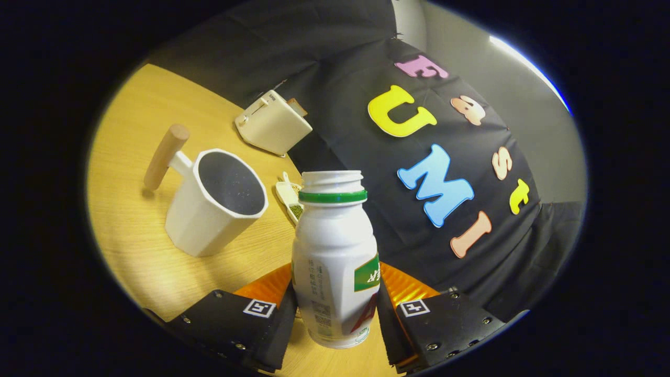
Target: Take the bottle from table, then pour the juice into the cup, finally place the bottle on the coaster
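The gripper [335, 314] fingers clamp the capless white bottle [335, 251] from both sides, holding it between them above the orange coaster [405, 288]. The cup [217, 209] stands beyond the fingers, on the table [136, 246].

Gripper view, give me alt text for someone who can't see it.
The tongs are shut on an uncapped white bottle, held upright over an orange coaster on a wooden table. Beyond the fingers stand a white cup with a wooden handle, a small spoon and a cream toaster.
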`<state>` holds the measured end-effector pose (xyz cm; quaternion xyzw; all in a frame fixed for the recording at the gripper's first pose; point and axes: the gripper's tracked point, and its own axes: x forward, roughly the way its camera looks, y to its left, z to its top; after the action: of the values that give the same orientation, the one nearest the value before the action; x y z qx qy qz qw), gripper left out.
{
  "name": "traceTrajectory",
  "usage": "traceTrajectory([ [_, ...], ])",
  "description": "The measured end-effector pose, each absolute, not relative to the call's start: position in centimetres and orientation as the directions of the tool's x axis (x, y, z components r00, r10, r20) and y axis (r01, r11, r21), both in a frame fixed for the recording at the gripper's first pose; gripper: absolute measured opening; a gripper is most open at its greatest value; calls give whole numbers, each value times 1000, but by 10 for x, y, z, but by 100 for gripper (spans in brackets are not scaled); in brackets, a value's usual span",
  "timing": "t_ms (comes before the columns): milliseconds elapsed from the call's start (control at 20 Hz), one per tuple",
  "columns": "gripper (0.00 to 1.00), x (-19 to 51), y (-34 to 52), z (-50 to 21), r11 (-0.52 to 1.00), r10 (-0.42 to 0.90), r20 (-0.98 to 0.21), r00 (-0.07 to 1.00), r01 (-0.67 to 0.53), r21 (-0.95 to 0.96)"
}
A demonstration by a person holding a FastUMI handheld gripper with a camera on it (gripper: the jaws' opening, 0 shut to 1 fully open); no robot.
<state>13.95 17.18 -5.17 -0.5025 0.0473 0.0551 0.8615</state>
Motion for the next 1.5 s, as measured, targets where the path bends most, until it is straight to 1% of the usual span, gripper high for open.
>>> traceTrajectory([
  [450, 71, 143, 179, -55, 359, 38, -130, 991, -135, -924],
  [1000, 71, 144, 184, -38, 140, 21, -62, 998, -64, -988],
  [1250, 71, 144, 182, -38, 86, 9, -68, 998, -68, -994],
  [1500, 71, 144, 179, -35, 17, 2, -42, 999, -42, -999],
])
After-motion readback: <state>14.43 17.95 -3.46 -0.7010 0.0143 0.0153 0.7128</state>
